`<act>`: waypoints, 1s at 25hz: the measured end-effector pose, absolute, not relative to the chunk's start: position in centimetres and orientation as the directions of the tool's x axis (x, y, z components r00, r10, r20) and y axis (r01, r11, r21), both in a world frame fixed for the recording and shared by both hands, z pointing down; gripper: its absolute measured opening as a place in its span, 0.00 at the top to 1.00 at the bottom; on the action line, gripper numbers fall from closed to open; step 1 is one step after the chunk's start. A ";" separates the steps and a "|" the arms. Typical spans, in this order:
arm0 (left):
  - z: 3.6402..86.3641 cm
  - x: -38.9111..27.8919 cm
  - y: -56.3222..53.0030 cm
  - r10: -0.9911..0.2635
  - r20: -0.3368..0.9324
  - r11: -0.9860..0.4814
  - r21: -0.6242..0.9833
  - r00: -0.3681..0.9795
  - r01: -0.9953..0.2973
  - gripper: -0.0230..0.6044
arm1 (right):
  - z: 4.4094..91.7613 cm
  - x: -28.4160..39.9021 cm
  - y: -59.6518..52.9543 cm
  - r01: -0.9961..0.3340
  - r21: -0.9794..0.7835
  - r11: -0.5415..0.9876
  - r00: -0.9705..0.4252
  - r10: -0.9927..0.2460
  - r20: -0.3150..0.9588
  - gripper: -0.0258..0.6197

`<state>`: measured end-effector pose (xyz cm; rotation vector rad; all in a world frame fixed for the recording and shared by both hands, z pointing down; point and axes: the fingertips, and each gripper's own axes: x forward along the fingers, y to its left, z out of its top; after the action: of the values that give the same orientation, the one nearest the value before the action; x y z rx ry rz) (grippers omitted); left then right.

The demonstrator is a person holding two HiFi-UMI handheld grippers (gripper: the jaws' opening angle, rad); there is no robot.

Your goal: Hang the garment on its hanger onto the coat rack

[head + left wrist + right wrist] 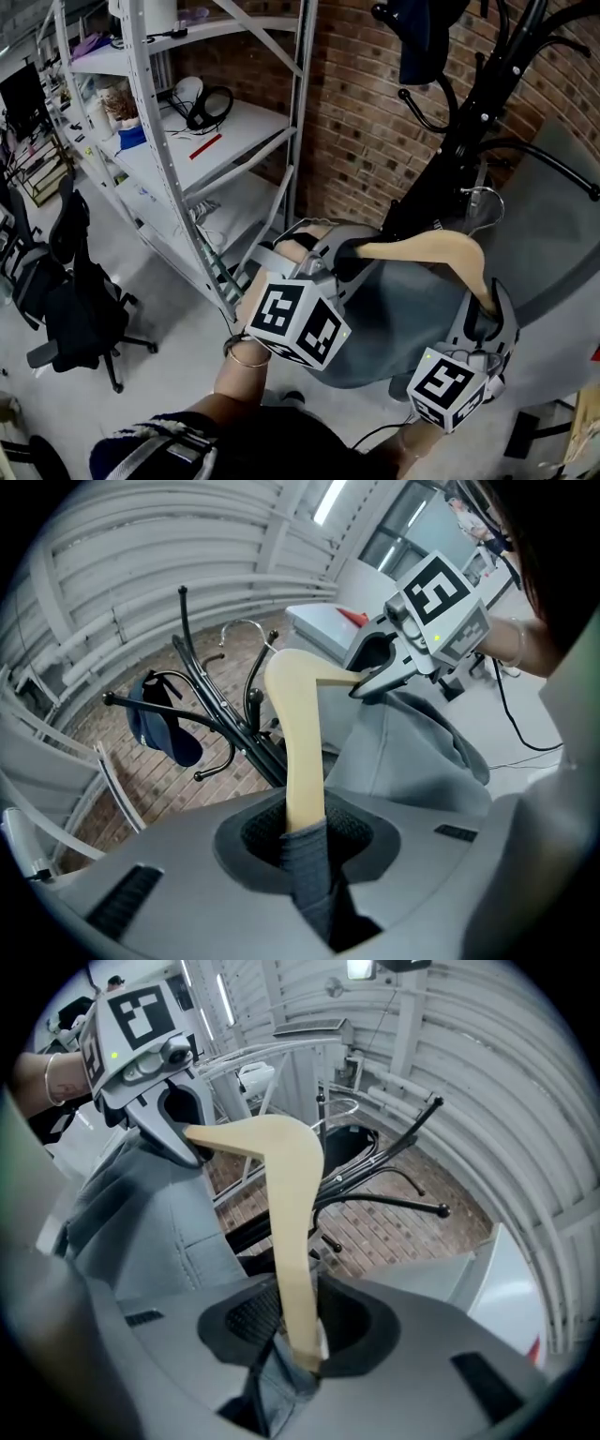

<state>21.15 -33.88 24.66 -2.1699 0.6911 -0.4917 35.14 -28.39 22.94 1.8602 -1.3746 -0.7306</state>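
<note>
The left gripper (305,844) is clamped on one end of the wooden hanger (427,247), with the pale arm and a fold of ribbed grey fabric pinched together between its jaws. The right gripper (298,1337) grips the opposite end of the hanger the same way, wood and a bit of grey cloth caught between its jaws. Between the two grippers the hanger is held up roughly level, its metal hook (482,202) uppermost. The grey garment (394,319) drapes from the hanger and hangs below it, in front of the person. The hanger is close up against the black coat rack (487,103), with the hook near the rack's pole and curved arms (whether the hook touches any of them cannot be told from these views). A dark blue cap (422,37) hangs on one of the rack's upper arms. The rack stands before a brick wall (356,103). To the left is a white metal shelving unit (159,141) with headphones (211,105) lying on one shelf, and a black office chair (70,281) stands on the floor further left. A thin bracelet (246,356) circles the person's left wrist just behind that gripper's marker cube (295,323).
</note>
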 end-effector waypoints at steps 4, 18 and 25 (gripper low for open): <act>25.3 22.0 -36.4 -0.637 0.142 -0.545 -0.778 0.758 -0.313 0.87 | 23.6 36.1 -31.1 -0.580 0.796 -0.172 0.257 -0.966 -0.022 0.79; 28.7 24.0 -43.5 -0.630 0.239 -0.591 -0.765 0.739 -0.257 0.87 | 27.8 38.2 -38.9 -0.628 0.772 -0.098 0.253 -0.964 0.084 0.79; 30.4 24.0 -45.2 -0.621 0.277 -0.619 -0.747 0.734 -0.242 0.87 | 29.4 38.3 -40.7 -0.635 0.769 -0.074 0.259 -0.958 0.121 0.79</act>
<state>23.98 -45.22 30.40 -2.2199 0.6476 -0.6843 38.29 -40.71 29.38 1.7937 -1.4570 -0.5548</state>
